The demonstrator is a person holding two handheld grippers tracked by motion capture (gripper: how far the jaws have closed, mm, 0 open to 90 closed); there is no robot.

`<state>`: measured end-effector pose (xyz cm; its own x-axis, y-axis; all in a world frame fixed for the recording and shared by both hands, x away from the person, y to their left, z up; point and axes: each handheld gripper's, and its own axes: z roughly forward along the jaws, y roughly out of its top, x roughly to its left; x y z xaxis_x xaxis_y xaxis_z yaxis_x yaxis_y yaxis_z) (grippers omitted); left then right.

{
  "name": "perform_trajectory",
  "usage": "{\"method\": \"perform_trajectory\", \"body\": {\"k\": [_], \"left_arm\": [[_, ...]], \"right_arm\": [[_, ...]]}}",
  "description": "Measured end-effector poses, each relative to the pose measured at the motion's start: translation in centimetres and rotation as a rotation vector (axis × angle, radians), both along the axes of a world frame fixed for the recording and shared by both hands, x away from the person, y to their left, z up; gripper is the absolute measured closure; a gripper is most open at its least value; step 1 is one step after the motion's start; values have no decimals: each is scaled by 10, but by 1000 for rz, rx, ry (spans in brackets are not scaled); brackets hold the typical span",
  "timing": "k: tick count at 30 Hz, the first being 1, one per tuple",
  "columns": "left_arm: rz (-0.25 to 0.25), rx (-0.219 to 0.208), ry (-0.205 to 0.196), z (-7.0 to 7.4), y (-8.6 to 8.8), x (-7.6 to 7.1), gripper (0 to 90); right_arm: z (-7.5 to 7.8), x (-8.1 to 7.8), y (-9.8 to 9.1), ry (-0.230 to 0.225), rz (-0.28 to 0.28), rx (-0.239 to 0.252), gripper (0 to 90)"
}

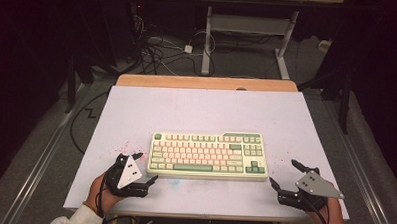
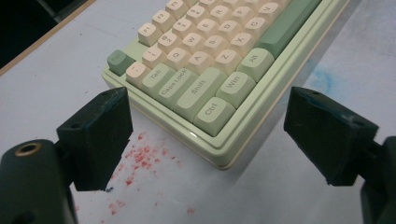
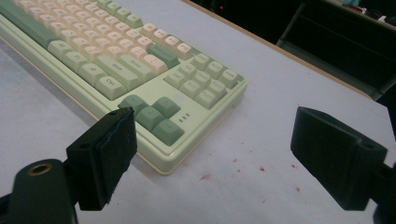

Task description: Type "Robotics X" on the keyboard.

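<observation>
keyboard (image 1: 208, 155) lies flat on table (image 1: 201, 109), about centred, nearer my edge | my left tool (image 1: 145, 166) sits just left of its near-left corner, apart from it | my right tool (image 1: 287, 173) sits right of its near-right corner, apart | another table's legs (image 1: 207, 40) stand on the floor behind

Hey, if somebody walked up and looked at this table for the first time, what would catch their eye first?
Most likely the green and cream keyboard, lying flat in the middle of the white table. Next, the two black grippers flanking it at the near edge, the left gripper and the right gripper, both with jaws open and holding nothing. Red speckles stain the table beside the keyboard's near left corner.
</observation>
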<state>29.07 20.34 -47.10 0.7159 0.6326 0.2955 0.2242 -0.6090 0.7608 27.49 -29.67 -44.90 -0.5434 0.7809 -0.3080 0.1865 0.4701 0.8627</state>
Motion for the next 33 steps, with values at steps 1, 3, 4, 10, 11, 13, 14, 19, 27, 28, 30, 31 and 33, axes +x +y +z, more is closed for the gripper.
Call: {"method": "perform_trajectory", "body": {"k": [1,3,4,10,11,13,14,19,27,28,30,31,33], "left_arm": [[-1,-2,4,0,0,0,146],[-1,1,4,0,0,-1,158],[-2,-1,6,0,1,-2,165],[7,-21,7,1,5,-1,164],[4,-30,10,1,6,-1,164],[4,-48,6,2,8,-2,164],[11,-43,2,3,7,-2,164],[21,-45,-3,4,5,-1,161],[35,-66,4,9,5,2,161],[36,-65,6,10,4,3,161],[39,-66,8,12,3,6,161],[38,-72,9,13,2,7,161],[39,-77,7,15,1,9,161]], "right_arm": [[0,0,0,0,0,0,151],[0,0,-1,1,-3,0,151],[1,-1,0,-4,-5,-4,151],[2,-2,2,-4,-12,-10,150],[2,-3,2,4,-9,-12,164],[4,-5,3,-2,-7,-23,169],[4,-5,3,-2,-7,-23,169],[10,-4,1,-14,0,5,197],[14,2,5,1,54,24,253],[16,4,7,1,58,27,270],[18,5,8,3,71,31,378],[19,7,9,3,75,33,392],[21,11,12,16,79,28,519]]}}
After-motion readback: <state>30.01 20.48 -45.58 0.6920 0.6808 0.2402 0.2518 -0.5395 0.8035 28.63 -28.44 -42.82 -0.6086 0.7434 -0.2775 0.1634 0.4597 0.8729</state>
